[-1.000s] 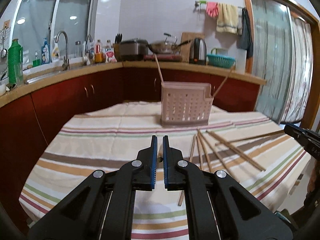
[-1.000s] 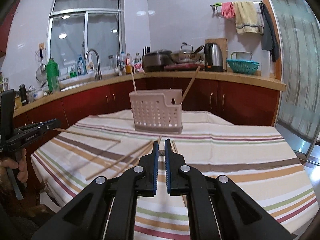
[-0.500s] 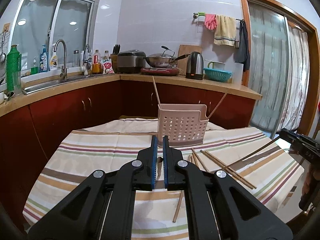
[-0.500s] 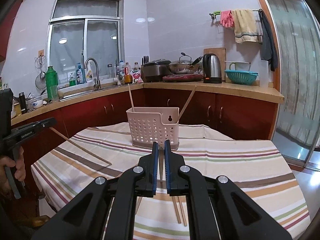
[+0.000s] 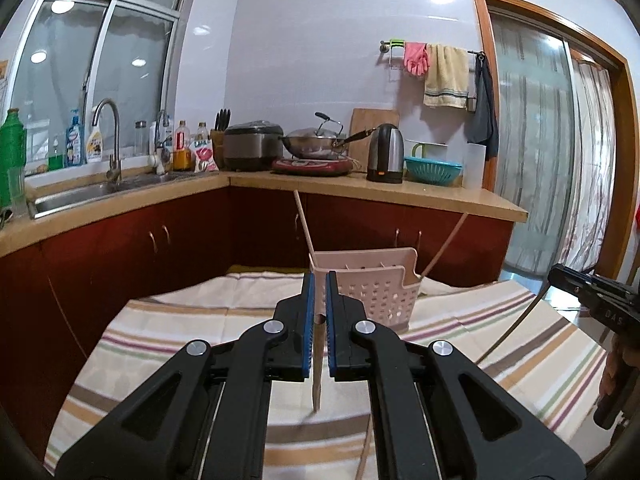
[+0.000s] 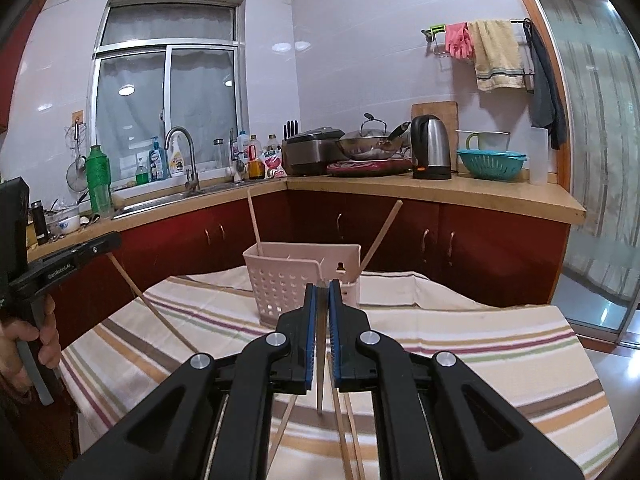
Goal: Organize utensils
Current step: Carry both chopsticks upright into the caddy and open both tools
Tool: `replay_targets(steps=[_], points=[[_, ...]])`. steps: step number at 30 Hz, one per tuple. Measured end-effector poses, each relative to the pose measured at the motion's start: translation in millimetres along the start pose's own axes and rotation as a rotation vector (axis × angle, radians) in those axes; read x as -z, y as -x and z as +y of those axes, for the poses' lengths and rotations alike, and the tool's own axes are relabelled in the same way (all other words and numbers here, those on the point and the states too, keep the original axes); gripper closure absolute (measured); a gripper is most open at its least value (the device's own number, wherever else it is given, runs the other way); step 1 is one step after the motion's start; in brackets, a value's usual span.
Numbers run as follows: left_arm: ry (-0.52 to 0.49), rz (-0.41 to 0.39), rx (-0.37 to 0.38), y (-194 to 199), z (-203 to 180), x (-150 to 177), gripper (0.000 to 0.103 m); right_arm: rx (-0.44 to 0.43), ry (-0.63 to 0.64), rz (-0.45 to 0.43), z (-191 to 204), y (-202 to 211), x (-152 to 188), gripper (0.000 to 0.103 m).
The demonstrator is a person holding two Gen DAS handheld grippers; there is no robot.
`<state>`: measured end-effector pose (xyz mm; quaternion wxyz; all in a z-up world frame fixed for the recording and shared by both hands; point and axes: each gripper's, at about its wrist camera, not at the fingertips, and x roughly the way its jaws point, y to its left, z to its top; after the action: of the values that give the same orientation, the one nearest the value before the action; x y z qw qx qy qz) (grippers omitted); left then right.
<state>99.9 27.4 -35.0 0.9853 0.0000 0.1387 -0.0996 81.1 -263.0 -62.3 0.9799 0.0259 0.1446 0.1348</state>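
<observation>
Left gripper (image 5: 319, 312) and right gripper (image 6: 323, 320) each nearly closed, pinching one chopstick (image 5: 317, 376) and another chopstick (image 6: 320, 376) above striped tablecloth (image 6: 460, 344), pink utensil basket (image 6: 288, 276) just ahead holding two sticks, loose chopsticks (image 6: 346, 432) below

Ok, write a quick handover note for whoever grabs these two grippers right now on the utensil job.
Left gripper: shut on a chopstick, lifted, hanging below the jaws.
Right gripper: shut on another chopstick, also lifted.
Pink holder stands on the striped tablecloth, straight ahead of both grippers.
Done: two chopsticks already lean in the holder, one on the left, one on the right.
Left: drop both held chopsticks into the holder, then collect the loose ones lying on the cloth.
</observation>
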Motion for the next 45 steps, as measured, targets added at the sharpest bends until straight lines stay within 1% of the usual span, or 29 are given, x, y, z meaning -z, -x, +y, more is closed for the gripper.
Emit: replay_targets(steps=[1, 5, 13, 25, 29, 35, 40, 45], points=[[-0.001, -0.005, 0.0, -4, 0, -1, 0.097, 0.001, 0.001, -0.002, -1, -3, -1, 0.096], [0.031, 0.03, 0.014, -23, 4, 1, 0.097, 0.001, 0.001, -0.007, -2, -15, -7, 0.096], [0.053, 0.058, 0.01, -42, 11, 10, 0.097, 0.004, -0.003, -0.004, -4, -29, -13, 0.096], [0.017, 0.05, 0.018, -42, 11, 6, 0.097, -0.004, 0.007, -0.002, -2, -32, -17, 0.096], [-0.02, 0.039, 0.01, -41, 5, 6, 0.097, -0.005, 0.006, -0.001, -1, -32, -17, 0.096], [-0.043, 0.031, 0.033, -41, 1, 6, 0.097, -0.008, 0.005, -0.001, 1, -31, -16, 0.096], [-0.021, 0.061, 0.046, -40, 5, 9, 0.097, -0.012, 0.002, -0.001, 3, -30, -15, 0.096], [-0.034, 0.099, 0.022, -34, 7, 31, 0.097, -0.016, -0.001, -0.006, 5, -22, -11, 0.096]])
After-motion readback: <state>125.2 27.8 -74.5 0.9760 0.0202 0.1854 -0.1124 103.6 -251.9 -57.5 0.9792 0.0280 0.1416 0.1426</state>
